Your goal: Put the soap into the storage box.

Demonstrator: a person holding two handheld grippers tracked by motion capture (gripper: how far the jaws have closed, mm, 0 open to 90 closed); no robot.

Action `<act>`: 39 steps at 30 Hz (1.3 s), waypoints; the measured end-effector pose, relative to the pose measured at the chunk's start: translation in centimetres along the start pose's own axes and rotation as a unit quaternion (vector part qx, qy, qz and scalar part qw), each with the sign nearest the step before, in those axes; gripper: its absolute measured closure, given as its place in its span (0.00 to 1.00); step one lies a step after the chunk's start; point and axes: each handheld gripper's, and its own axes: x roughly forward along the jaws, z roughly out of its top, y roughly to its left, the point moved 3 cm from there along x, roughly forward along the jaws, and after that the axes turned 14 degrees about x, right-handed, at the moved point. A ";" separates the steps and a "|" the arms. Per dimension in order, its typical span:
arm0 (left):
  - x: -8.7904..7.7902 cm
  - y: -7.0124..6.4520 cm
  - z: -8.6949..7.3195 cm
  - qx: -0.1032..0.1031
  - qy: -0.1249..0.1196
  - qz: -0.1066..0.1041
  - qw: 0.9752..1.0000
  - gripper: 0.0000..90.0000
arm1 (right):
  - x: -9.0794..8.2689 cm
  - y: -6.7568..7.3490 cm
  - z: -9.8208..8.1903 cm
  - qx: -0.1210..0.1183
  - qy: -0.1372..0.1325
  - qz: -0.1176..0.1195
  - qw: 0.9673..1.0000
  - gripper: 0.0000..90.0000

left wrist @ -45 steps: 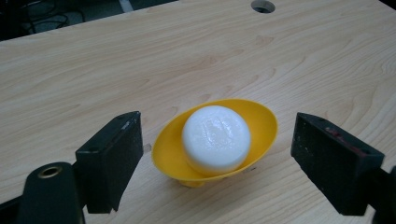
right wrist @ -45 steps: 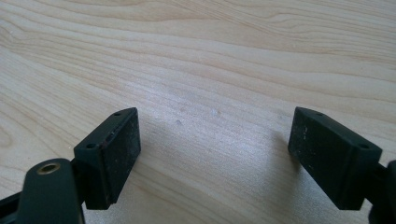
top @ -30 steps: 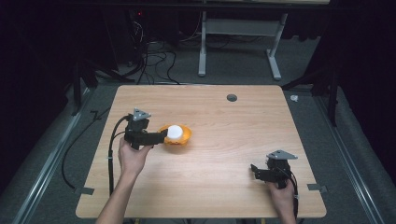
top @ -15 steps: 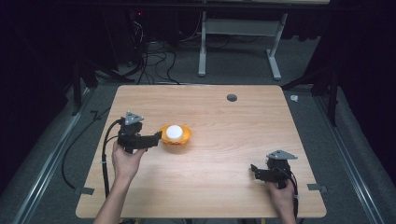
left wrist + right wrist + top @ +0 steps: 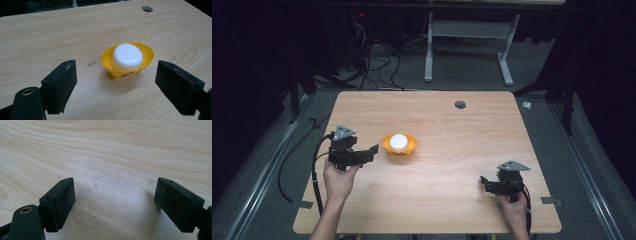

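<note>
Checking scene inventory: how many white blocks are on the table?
1. The white block sits in the yellow dish, left of the table's centre, ahead of the open left gripper.

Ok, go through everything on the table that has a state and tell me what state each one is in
left gripper: open, empty, short of the dish.
right gripper: open, empty, over bare table.
yellow dish: upright on the table, holding the soap.
white soap: lying in the dish, untouched.
</note>
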 end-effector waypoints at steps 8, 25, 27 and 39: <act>-0.7 0.2 -1.0 -0.006 0.000 0.004 1.000 0.20 | 0.0 0.0 0.0 0.000 0.001 0.000 1.000 0.20; -1.2 0.1 -3.0 -0.014 0.008 0.010 1.000 0.20 | 0.0 0.0 0.0 -0.001 0.001 -0.001 1.000 0.20; -1.2 0.1 -3.4 -0.014 0.012 0.009 1.000 0.20 | 0.0 0.0 0.0 -0.002 0.001 -0.001 1.000 0.20; -1.2 0.4 -4.9 -0.029 0.015 0.011 0.999 0.20 | 0.0 0.0 0.0 -0.002 0.001 -0.001 1.000 0.20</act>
